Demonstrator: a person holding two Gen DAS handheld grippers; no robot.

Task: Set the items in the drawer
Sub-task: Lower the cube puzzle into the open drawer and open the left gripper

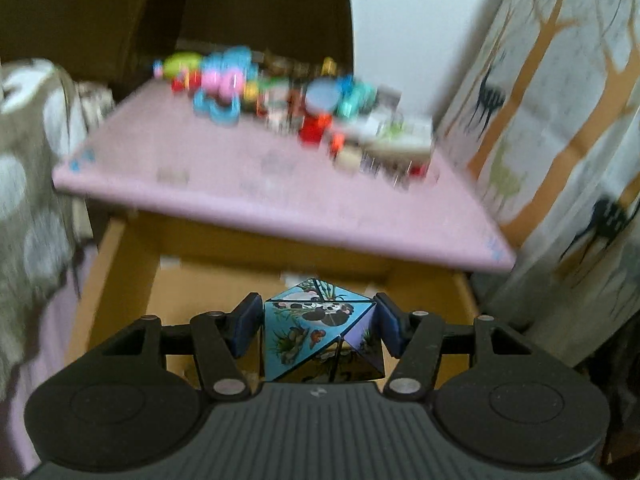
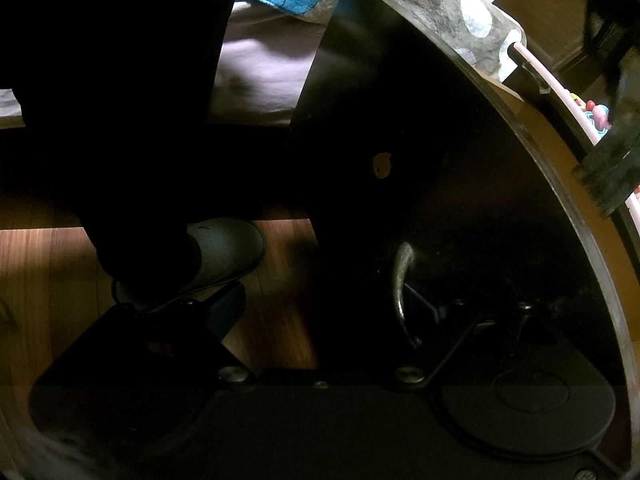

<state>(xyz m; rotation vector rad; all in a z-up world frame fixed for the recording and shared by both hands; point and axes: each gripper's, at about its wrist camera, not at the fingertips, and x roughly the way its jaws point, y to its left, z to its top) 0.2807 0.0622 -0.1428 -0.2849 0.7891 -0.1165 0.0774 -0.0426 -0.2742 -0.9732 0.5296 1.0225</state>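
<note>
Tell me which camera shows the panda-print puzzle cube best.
The left wrist view: the panda-print puzzle cube sits centred and sharp, pinched in the left claw above the open drawer. The right wrist view shows none of it, only the dark drawer front and its metal handle.

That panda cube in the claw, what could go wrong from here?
The left claw pinches the panda cube only by its side faces; it looks made of hinged triangles, so it might fold and slip. The pink tabletop overhangs the open drawer, so lifting could bump its edge. The right claw, open beside the metal handle, may lose the drawer front.
</note>
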